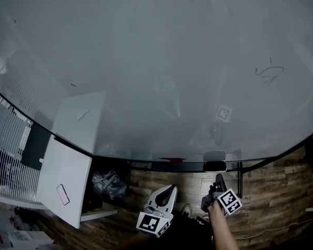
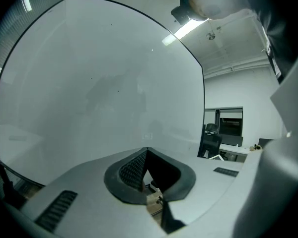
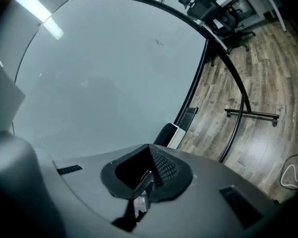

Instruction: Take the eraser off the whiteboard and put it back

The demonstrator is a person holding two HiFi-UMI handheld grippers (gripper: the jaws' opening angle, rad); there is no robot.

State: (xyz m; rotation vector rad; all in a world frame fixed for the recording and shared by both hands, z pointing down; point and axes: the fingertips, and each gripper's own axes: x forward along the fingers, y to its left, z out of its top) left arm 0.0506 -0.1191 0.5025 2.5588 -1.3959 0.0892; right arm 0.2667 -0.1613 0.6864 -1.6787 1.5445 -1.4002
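Dark-and-white eraser (image 1: 215, 165) resting at the lower edge of the whiteboard (image 1: 156, 61), just right of a red marker (image 1: 172, 160) lying along the same edge. The right gripper (image 1: 219, 184) is below and near the eraser but apart from it, its jaws together with nothing between them. The left gripper (image 1: 167, 194), further to the left, is likewise closed and empty. The eraser is on the board and in neither gripper, so the frames do not show whether the take-off is yet to come or the return is done. If a grasp is to follow, the risk is judged to lie in the closed jaws. Brought up unopened, they would nudge the eraser along the edge or tip it off onto the wooden floor (image 3: 258, 83). The head view alone shows both grippers together, the red marker and a scribble (image 1: 268, 74) on the board's right. The right gripper view shows the eraser (image 3: 171, 134) as a two-tone block just beyond the closed right gripper (image 3: 149, 147). The left gripper view shows only blank board ahead of the left gripper (image 2: 146, 150), and no eraser.
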